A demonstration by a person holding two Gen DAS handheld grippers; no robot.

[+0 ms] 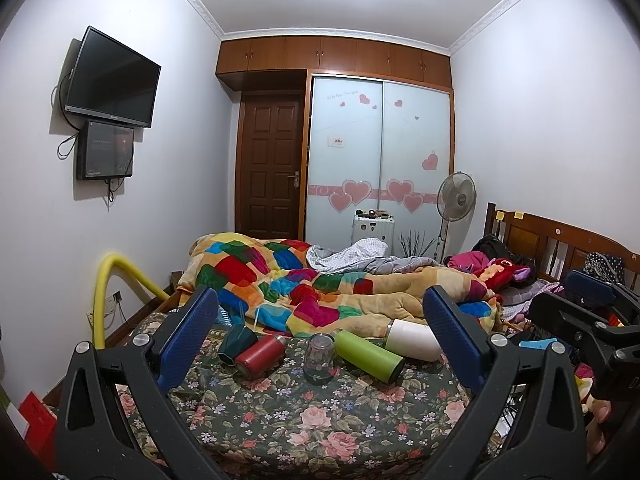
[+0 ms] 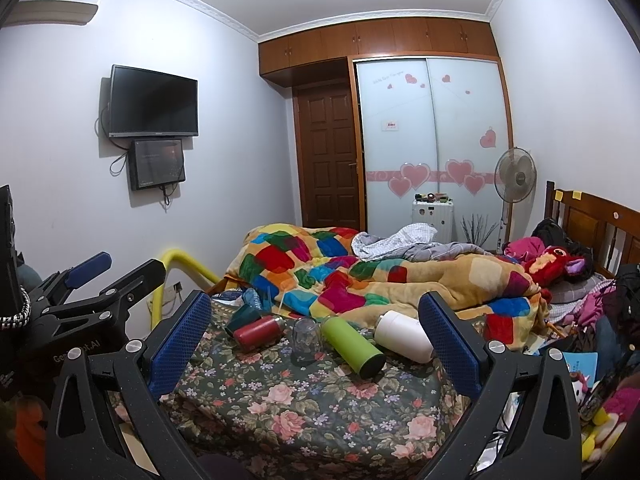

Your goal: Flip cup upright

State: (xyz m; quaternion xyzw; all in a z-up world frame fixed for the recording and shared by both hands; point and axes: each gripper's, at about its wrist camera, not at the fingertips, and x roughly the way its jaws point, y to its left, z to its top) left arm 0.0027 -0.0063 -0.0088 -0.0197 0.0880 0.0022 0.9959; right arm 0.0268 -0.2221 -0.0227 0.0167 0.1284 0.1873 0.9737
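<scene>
On floral bedcover [image 1: 280, 420], row of five vessels ahead of both tongs. Clear cup [image 1: 319, 358] mid-row, standing vertical, apparently mouth-down; red [image 1: 260, 354] and green [image 1: 368, 354] bottles lie just beside it. Left gripper [image 1: 320, 332] jaws wide, empty, cup centred ahead between fingers. Right gripper [image 2: 316, 328] also wide, empty; its cup [image 2: 306, 340] sits slightly left of centre. Left looks marginally better aligned.

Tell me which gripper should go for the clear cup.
Probably left. In its view the clear cup sits almost centred between the open fingers of the left gripper; from the right gripper it lies slightly left of centre, crowded by the green bottle.
</scene>
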